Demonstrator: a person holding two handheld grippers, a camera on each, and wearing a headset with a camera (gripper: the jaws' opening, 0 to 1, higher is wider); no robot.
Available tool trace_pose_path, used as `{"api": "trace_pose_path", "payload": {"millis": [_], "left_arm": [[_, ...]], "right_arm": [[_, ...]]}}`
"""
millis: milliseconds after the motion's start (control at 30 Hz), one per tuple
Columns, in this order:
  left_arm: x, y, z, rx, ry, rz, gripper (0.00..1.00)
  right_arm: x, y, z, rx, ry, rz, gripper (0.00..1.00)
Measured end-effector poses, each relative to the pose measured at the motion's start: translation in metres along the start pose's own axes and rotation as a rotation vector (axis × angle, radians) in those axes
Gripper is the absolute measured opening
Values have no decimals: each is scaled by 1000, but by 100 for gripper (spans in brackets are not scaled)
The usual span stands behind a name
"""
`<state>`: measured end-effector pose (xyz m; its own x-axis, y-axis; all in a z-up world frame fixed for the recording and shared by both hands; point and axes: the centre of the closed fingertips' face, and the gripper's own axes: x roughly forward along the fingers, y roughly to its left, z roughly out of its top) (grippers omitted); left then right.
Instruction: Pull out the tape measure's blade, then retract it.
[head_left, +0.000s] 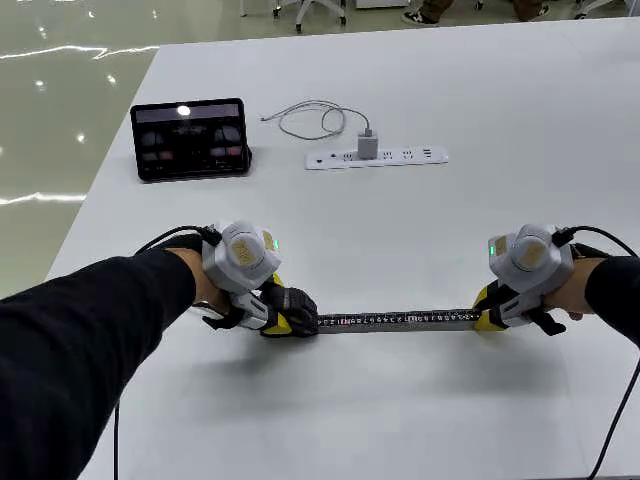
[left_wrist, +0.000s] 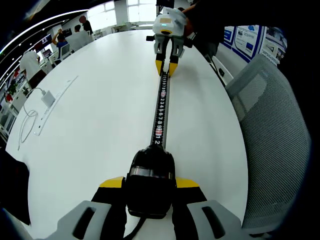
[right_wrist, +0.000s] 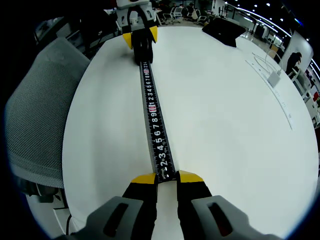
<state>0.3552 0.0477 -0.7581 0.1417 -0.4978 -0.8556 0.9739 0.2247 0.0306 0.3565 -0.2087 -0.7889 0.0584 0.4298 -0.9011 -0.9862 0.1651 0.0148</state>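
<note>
The tape measure's blade (right_wrist: 156, 131) carries printed scale numerals: 2 to 9 read clearly, then a red-marked figure.

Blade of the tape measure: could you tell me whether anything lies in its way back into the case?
Nothing visible does. The blade runs over bare table from the right gripper to the case in the left gripper; the power strip and tablet lie off its line.

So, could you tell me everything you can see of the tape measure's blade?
The blade is a narrow dark strip with white numbers and one red mark. Pulled out, it lies flat and straight on the white table. One end enters the black case in the left gripper; the right gripper pinches the free end.
</note>
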Motion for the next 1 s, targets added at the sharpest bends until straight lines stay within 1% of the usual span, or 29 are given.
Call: {"api": "trace_pose_path", "payload": {"millis": [67, 100, 133, 267, 400, 533, 633, 700, 733, 767, 900, 1000], "left_arm": [[0, 0, 0, -6, -1, 0, 31], [0, 0, 0, -17, -1, 1, 31], [0, 0, 1, -4, 1, 4, 31], [0, 0, 1, -12, -6, 5, 31], [1, 0, 1, -9, -3, 3, 31], [1, 0, 1, -5, 0, 0, 31], [1, 0, 1, 3, -2, 5, 31], [0, 0, 1, 9, -14, 2, 31], [0, 0, 1, 1, -11, -1, 31], [0, -1, 1, 15, -5, -2, 31], [1, -1, 2, 25, 12, -2, 32], [1, 0, 2, 28, 10, 0, 32]], "right_arm": [[0, 0, 0, 3, 5, 3, 10], [0, 0, 0, -7, 8, 4, 10], [1, 1, 1, -16, 14, 3, 10], [1, 2, 2, -28, 32, 3, 10], [1, 3, 2, -63, 59, 1, 11], [2, 1, 1, -53, 74, -3, 11], [2, -1, -2, -53, 72, 0, 11], [3, -1, -1, -55, 70, 1, 12], [3, -2, -2, -56, 69, 0, 12], [3, -2, -3, -56, 70, -2, 12], [4, -3, -4, -54, 66, -6, 12], [4, -3, -3, -63, 69, -8, 12]]}}
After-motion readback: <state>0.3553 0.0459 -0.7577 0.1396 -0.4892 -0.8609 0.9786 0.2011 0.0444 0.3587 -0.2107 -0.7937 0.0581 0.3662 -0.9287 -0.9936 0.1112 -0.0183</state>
